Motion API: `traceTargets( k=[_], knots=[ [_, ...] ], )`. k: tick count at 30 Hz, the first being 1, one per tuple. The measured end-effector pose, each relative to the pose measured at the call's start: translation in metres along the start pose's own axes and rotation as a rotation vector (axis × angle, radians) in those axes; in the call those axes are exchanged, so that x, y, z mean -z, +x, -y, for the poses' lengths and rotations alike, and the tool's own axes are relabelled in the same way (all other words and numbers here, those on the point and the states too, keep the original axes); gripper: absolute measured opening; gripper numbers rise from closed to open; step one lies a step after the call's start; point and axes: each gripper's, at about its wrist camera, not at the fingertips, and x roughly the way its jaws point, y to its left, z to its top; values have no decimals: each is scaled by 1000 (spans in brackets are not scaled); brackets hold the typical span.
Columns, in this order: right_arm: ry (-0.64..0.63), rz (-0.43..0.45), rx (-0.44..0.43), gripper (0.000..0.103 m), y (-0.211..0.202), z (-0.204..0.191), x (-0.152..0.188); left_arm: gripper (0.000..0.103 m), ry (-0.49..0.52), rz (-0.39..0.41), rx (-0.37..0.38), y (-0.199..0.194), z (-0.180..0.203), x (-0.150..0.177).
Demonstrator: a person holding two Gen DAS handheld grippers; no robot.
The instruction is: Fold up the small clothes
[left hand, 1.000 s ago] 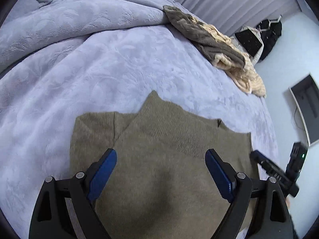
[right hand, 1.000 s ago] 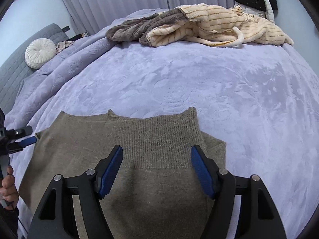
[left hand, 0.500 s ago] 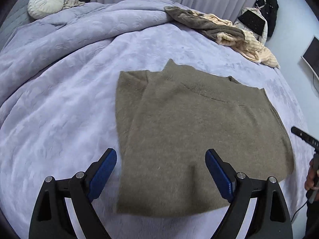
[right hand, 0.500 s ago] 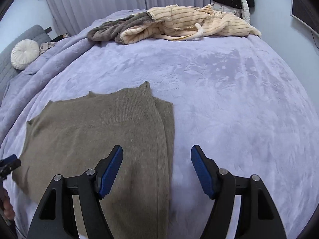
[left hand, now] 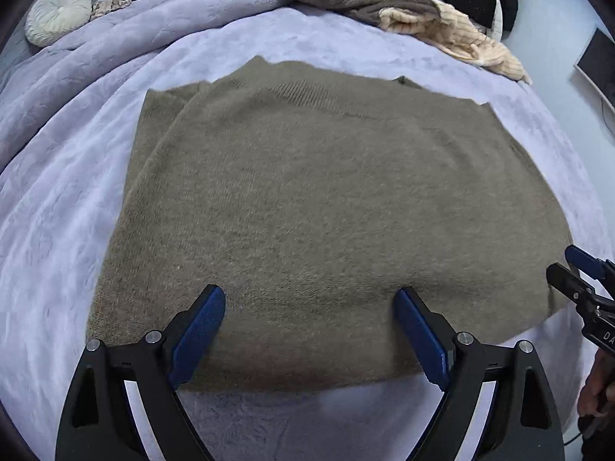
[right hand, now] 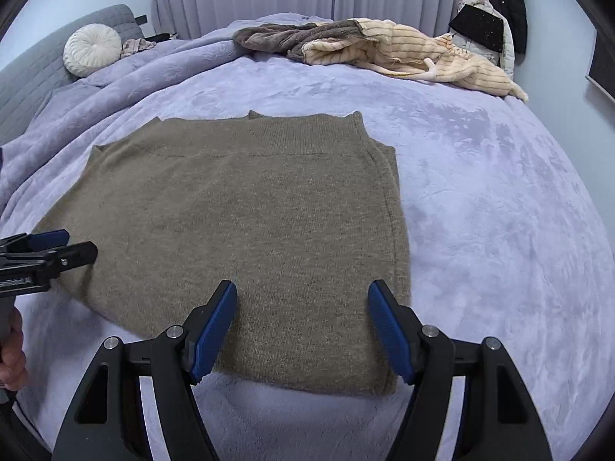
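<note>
Beneath the spread left gripper [left hand: 309, 326], the sweater's [left hand: 326, 211] hem hides.

At the right edge of the left wrist frame, the right hand-held gripper [left hand: 576, 265] is cut off. The sweater's [left hand: 326, 207] folded-under layers stay hidden. The dark screen [left hand: 599, 69] at upper right is cropped.

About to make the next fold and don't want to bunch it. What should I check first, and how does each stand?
1. Left tongs open, gripping nothing: ok.
2. Right tongs open, gripping nothing: ok.
3. Sweater flat on the bed: ok.
4. Sides folded in: right side ok; left cannot tell.
5. Near hem between each pair of fingers: ok.
6. Clothes pile apart from sweater: ok.
</note>
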Motion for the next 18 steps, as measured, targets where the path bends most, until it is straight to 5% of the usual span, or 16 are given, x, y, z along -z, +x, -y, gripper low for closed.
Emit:
traceTargets(
  k=[6, 14, 18],
  knots=[
    [67, -48, -42, 74, 11, 24, 14, 91, 13, -1, -13, -7, -10, 16],
    [52, 11, -39, 74, -11, 5, -8, 91, -2, 47, -3, -27, -8, 11],
    [17, -37, -21, 75, 11, -10, -17, 91, -60, 4, -11, -8, -18, 4]
  ],
)
